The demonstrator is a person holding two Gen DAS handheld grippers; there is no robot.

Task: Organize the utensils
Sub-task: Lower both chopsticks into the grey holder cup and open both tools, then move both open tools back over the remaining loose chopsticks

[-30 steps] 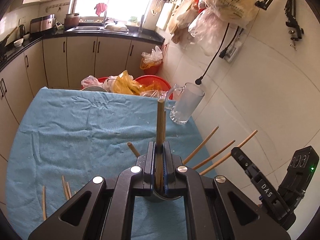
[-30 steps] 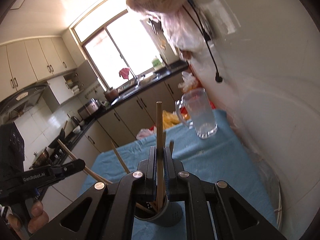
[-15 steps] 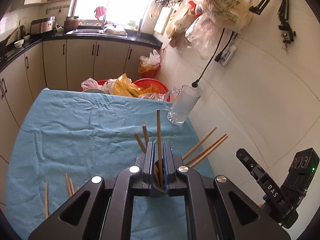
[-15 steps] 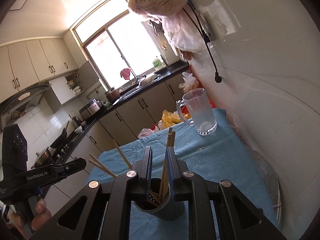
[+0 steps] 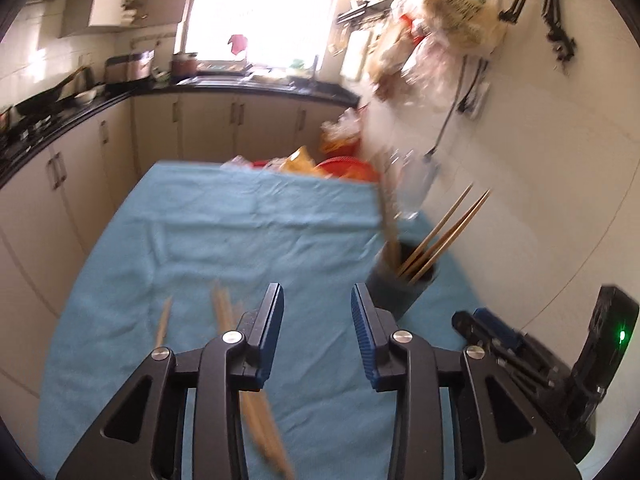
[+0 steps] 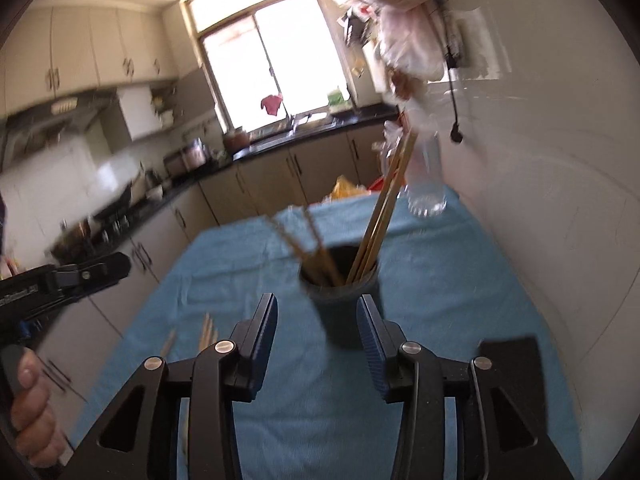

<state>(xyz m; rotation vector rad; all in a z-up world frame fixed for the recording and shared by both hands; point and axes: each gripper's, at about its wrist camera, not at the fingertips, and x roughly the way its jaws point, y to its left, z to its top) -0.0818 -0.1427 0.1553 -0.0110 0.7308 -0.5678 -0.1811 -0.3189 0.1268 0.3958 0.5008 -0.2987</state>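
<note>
Both grippers have pulled back from the dark holder since the earlier frames, when each was clamped on a chopstick above it; those sticks now stand in the holder with the others, and the jaws of both have just been opening, with nothing between them. On the left gripper the jaws stand partly apart over bare blue cloth, and on the right gripper they are partly apart with the holder just ahead of them, not gripped. Chopsticks in the holder lean toward the white wall, some the other way. Loose chopsticks lie on the tabletop below and left of the left gripper, so the task looks only partly done. Both views are smeared by motion, so a fast sweep toward the loose sticks could miss them or scatter them across the wrinkled cloth. Thin sticks lying flat may slip out of jaws that close off-centre. Leaning sticks reach out past the holder's rim, and a gripper brushing them could tip the holder. A glass mug stands near the far edge of the tabletop.
</note>
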